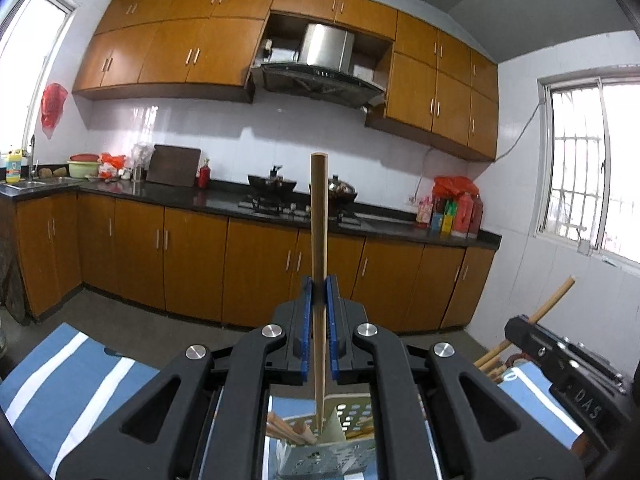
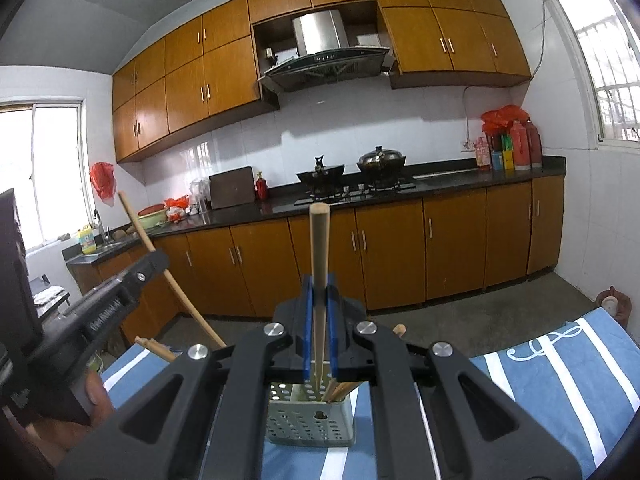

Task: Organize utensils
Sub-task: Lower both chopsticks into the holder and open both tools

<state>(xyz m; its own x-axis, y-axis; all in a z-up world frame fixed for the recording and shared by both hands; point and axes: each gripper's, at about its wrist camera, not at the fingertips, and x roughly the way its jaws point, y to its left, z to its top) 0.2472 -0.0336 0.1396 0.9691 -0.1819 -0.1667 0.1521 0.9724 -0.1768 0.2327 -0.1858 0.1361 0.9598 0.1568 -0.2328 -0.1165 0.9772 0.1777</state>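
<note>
**Two chopsticks clamped, one in each gripper, above the holder**

Two grippers are in my hands, both facing the kitchen's far wall of wooden cabinets [image 1: 192, 248] and the dark counter [image 2: 460, 174] with its stove [image 2: 352, 192]. Under them lies a blue cloth [image 2: 560, 368] with white stripes, spread over the surface I work at.

On that cloth stands the holder [image 2: 310, 420], a grey perforated box. From the right wrist it sits right under my right gripper, and several chopsticks already lean inside it, their tops poking above its rim. The left wrist view shows the same holder [image 1: 344, 440] low in the picture, mostly hidden behind the gripper's frame.

My left gripper [image 1: 320, 300] is closed on a chopstick [image 1: 319, 216], the blue pads pressing it from both sides. The stick stands nearly upright, thick end up, thin end pointing down toward the holder's top. Whether the tip is already inside I cannot tell.

My right gripper [image 2: 319, 300] is likewise clamped on its own chopstick [image 2: 319, 248], upright, its lower end reaching to the holder's opening beside the sticks that lean there.

Each view also catches the other gripper at its edge, with its stick slanting out.
</note>
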